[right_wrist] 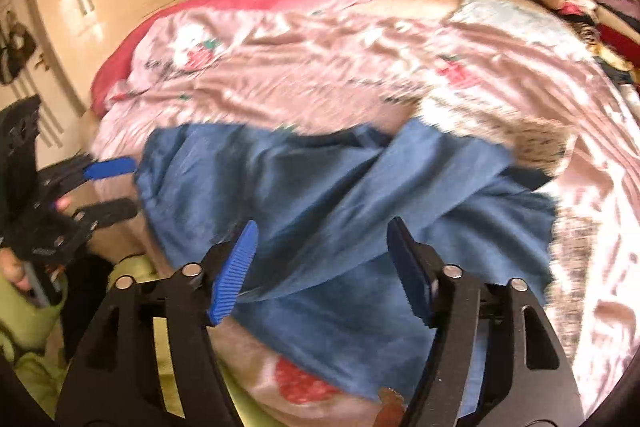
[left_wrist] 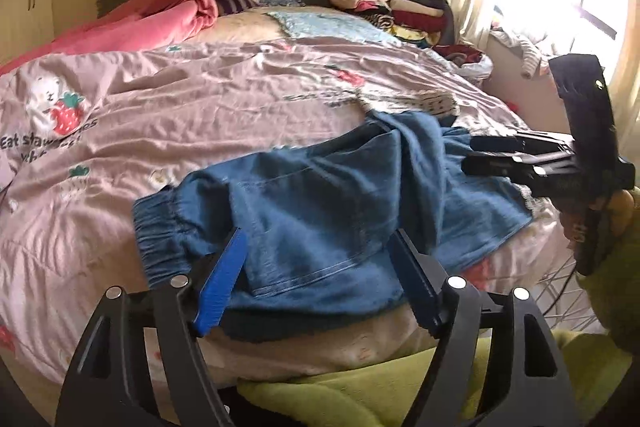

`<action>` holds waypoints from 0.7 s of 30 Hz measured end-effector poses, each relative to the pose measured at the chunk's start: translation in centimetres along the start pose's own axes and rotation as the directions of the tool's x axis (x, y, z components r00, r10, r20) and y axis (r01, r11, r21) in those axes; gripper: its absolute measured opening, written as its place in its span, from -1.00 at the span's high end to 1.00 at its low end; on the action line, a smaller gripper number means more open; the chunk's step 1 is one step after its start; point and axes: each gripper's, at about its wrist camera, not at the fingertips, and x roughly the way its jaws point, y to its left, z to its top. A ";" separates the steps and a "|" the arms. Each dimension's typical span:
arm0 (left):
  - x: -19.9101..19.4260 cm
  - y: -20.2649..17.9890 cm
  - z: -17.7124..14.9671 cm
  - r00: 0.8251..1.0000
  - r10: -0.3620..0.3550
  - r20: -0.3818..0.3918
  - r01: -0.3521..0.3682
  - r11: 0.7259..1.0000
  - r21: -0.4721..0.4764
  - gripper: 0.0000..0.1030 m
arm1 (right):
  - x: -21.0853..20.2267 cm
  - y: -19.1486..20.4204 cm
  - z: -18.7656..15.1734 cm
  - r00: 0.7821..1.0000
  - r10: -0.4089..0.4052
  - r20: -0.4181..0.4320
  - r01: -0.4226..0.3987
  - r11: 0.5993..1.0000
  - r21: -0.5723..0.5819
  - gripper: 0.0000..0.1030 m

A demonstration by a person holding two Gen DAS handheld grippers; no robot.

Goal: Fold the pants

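Both sets of fingers stand apart with nothing clamped. On the left gripper (left_wrist: 320, 279) the blue fingers (left_wrist: 224, 279) are spread, and the blue pants (left_wrist: 320, 195) lie folded just beyond and between them, at the near edge of the bed (left_wrist: 160, 99), elastic cuff toward the left finger; the pads do not press the cloth. On the right gripper (right_wrist: 324, 271) the fingers (right_wrist: 234, 271) gape too, hovering over the same pants (right_wrist: 320, 187), though this view is blurred. A pink strawberry-print cover (left_wrist: 220, 87) spreads beyond the fingers, and a stack of folded clothes (left_wrist: 384, 3) sits far beyond, to the right.
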 end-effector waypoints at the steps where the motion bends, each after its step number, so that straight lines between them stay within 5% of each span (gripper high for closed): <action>1: 0.1 -0.4 0.1 1.000 -0.006 0.001 0.006 1.000 0.007 -0.47 | -0.1 -0.4 0.3 1.000 -0.015 0.008 0.015 1.000 0.011 -0.27; 8: 2.2 -2.8 1.2 0.997 -0.071 -0.023 0.072 0.997 0.023 -0.64 | 1.2 -3.9 2.8 0.994 -0.110 0.004 0.110 0.992 0.065 -0.37; 21: 7.9 -7.0 2.2 0.972 -0.193 -0.134 0.200 0.979 0.042 -0.53 | 9.9 -7.0 10.0 0.984 -0.137 -0.110 0.148 0.985 0.093 -0.40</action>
